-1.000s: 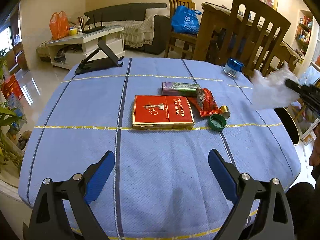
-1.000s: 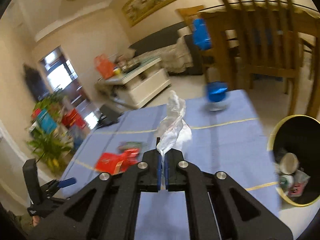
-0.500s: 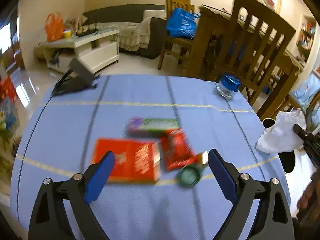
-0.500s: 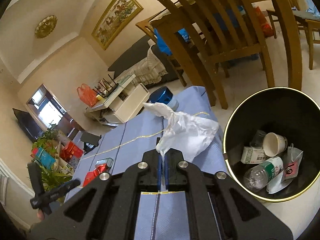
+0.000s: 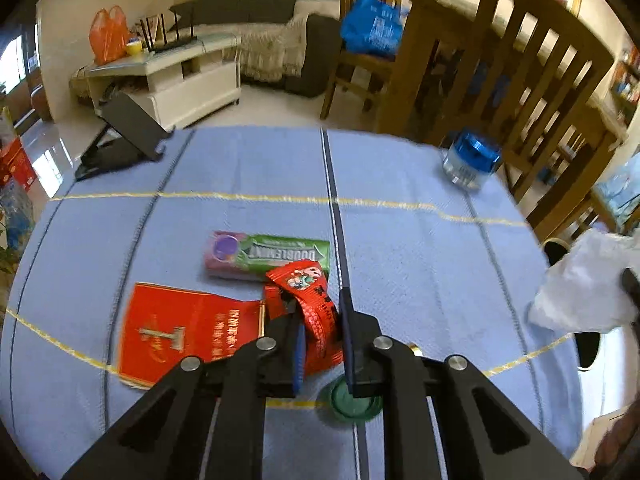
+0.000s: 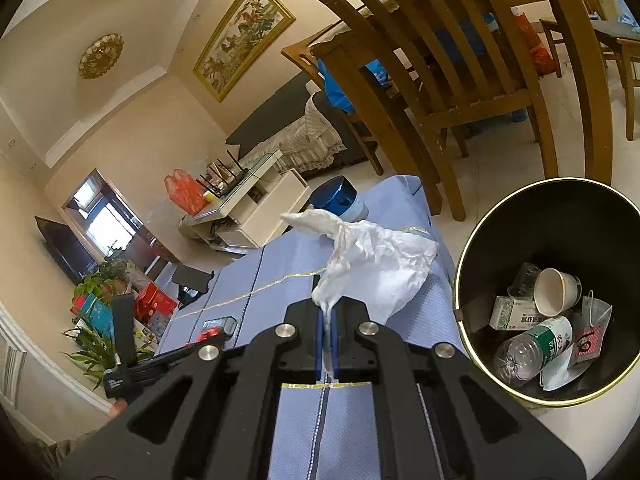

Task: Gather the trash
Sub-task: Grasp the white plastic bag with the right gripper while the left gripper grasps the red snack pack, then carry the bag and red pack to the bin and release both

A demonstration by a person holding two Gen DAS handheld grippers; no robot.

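Our right gripper (image 6: 327, 344) is pinched tight on a crumpled white tissue (image 6: 376, 264), which hangs above the edge of the blue tablecloth (image 6: 280, 280), just left of the black trash bin (image 6: 472, 248) at the right of the right wrist view. The bin already holds a plastic bottle (image 6: 532, 350), a paper cup (image 6: 556, 292), a small carton and a face mask. To finish this drop well, we judge we should carry the tissue fully over the bin's mouth before parting the jaws, since light paper may drift or cling to a pad.

Our left gripper (image 5: 322, 332) has its jaws close around the red snack wrapper (image 5: 316, 312) at centre frame; whether they grip it firmly we cannot tell. Before lifting, we would check that the red cigarette carton (image 5: 184, 332) beside it and the green bottle cap (image 5: 352, 404) below stay free. A Doublemint gum pack (image 5: 268, 254) lies just above.
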